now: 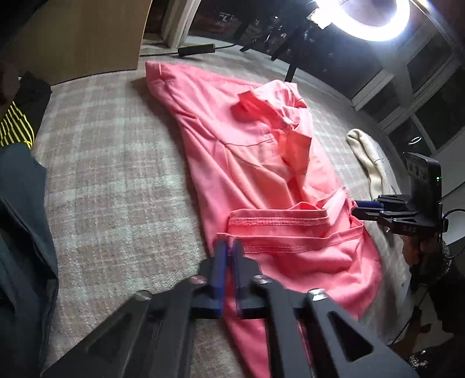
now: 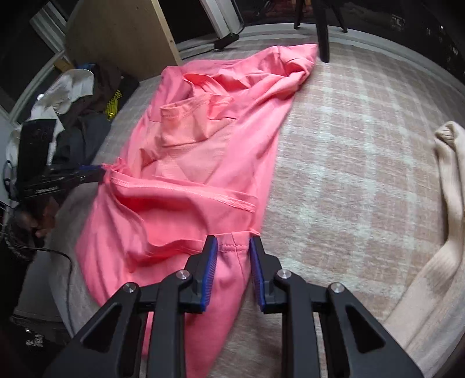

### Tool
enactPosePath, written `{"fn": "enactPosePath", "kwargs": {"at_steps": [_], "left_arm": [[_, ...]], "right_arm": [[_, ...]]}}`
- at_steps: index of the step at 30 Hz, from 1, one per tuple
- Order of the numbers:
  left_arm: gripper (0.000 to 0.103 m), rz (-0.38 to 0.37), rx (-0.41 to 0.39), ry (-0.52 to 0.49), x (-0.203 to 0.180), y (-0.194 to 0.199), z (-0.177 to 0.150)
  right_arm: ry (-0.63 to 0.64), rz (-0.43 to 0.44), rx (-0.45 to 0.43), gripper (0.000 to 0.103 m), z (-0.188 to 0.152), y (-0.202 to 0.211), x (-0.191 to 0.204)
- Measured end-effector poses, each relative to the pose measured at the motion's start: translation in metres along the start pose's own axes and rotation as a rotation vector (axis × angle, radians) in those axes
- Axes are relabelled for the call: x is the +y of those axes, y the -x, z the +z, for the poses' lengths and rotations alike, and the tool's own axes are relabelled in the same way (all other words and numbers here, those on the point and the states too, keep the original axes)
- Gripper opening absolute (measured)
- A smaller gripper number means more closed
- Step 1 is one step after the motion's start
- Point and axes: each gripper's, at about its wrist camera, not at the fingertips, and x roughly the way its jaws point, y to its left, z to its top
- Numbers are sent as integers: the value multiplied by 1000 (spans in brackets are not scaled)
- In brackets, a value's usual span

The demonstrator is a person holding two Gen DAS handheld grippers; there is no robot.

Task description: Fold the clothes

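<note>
Pink garment point(image 1: 247, 151) lies crumpled and spread across a plaid, pale beige-and-white carpet point(image 1: 110, 180), one end reaching toward the wooden board point(image 1: 87, 35) that stands at the carpet's far edge, the other end at the two grippers. Hems are turned up and several layers overlap near the middle; I can't tell what kind of garment it is. Left hand-held gripper point(image 1: 229, 247): blue pads pressed nearly together, pinching a stitched hem corner of the pink garment. Right hand-held gripper point(image 2: 232, 247): blue pads spread apart, straddling another hem edge of the garment, with fabric between the fingers but not clamped. In the left wrist view the right gripper shows side-on at the garment's right edge, a person's hand point(image 1: 418, 247) below it. In the right wrist view the left gripper shows at the garment's left edge, touching the fabric. A cream knit garment point(image 2: 447, 203) lies on the carpet well to the right of the pink garment, apart from it. A pile of dark and white clothes point(image 2: 66, 116), with a yellow-striped piece in it, sits left of the pink garment, beside the wooden board. A ring light point(image 1: 375, 17) glares beyond the garment's far end.
</note>
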Motion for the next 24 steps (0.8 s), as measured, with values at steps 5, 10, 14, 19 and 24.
{"fn": "enactPosePath", "kwargs": {"at_steps": [5, 10, 14, 19, 24], "left_arm": [[2, 23, -81, 39, 10, 25, 4], [7, 53, 4, 36, 10, 8, 1], [28, 34, -11, 63, 10, 36, -18], [32, -42, 66, 85, -6, 64, -82], [32, -66, 104, 86, -23, 62, -111]], "right_arm": [[-87, 85, -72, 4, 4, 16, -16], [-153, 62, 7, 9, 3, 4, -28], [-166, 19, -23, 16, -14, 29, -28], [-202, 139, -1, 19, -72, 55, -17], [-119, 87, 62, 24, -111, 38, 16]]}}
